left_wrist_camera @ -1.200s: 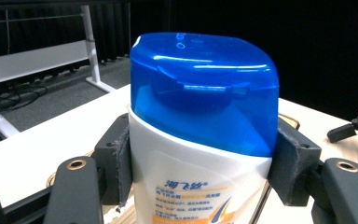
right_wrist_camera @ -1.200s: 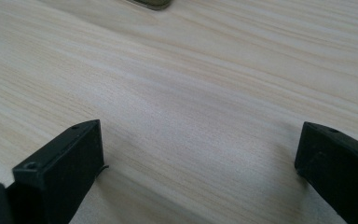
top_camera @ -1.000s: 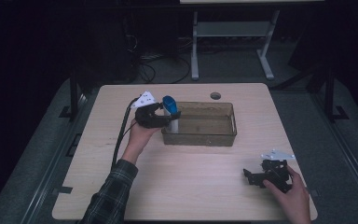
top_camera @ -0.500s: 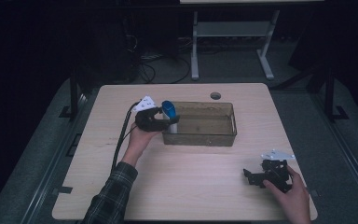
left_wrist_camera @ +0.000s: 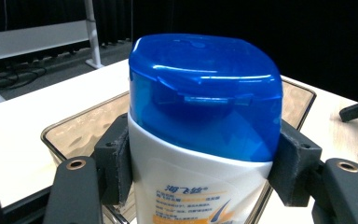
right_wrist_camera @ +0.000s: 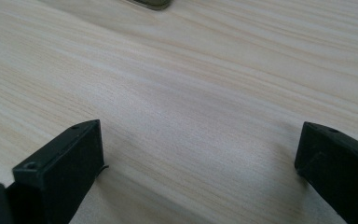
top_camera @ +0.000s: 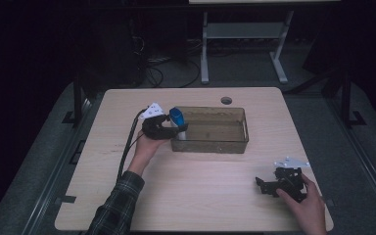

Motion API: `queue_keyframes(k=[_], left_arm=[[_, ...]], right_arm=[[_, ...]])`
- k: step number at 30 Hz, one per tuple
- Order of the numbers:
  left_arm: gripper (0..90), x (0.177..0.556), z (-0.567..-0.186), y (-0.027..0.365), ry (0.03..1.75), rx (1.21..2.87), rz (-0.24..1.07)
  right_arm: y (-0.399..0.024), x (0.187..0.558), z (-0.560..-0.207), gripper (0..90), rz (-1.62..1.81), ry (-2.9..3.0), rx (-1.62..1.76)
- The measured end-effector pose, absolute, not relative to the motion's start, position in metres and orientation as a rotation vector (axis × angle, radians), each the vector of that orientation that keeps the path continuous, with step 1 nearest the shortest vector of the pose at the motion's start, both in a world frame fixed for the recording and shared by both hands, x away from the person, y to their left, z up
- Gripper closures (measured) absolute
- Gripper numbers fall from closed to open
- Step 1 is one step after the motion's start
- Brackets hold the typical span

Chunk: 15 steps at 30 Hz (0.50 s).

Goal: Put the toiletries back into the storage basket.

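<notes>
while the left gripper (top_camera: 175, 128) is held at the left end of the clear bin (top_camera: 210, 143), a white bottle with a blue cap (top_camera: 176, 117) is clamped between its jaws, so that one is definitely closed tight on something. in the left gripper view the bottle (left_wrist_camera: 200, 140) is seen upright, with the black pads (left_wrist_camera: 114, 163) pressed against both sides just below the cap, and some blue printed text can be made out on the white body lower down. the bin (left_wrist_camera: 74, 135) is seen right behind and under it, looking brownish and see-through. whether the bottle is touching the bin's rim or just held over it can't really be told from these shots.

the right gripper (top_camera: 269, 186) is kept well apart from all that, down near the front right corner of the wooden table (top_camera: 200, 196), gripped by the right hand (top_camera: 306, 208). in the right gripper view its jaws are spread wide with nothing between them except bare wood grain (right_wrist_camera: 200, 116), so it's released. a plaid sleeve (top_camera: 120, 205) is visible on the left arm.
</notes>
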<state>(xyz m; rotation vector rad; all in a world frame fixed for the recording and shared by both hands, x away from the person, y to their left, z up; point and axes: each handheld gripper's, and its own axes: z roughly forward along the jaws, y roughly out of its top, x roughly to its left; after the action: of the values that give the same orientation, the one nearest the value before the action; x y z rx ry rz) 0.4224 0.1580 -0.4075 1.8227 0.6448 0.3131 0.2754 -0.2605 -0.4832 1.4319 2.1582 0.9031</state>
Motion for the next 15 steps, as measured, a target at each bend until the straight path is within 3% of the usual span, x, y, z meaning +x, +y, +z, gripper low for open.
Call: queue_keyframes(k=[7, 15], left_arm=[[32.2, 0.4208, -0.4065, 0.1562, 0.639, 1.837, 0.334], [16.3, 0.4196, -0.4026, 0.1582, 0.649, 1.833, 0.348]], right_arm=[[-0.2605, 0.2754, -0.4832, 0.7, 0.903, 2.158, 1.432], [-0.2605, 0.2754, -0.4831, 0.7, 0.903, 2.158, 1.432]])
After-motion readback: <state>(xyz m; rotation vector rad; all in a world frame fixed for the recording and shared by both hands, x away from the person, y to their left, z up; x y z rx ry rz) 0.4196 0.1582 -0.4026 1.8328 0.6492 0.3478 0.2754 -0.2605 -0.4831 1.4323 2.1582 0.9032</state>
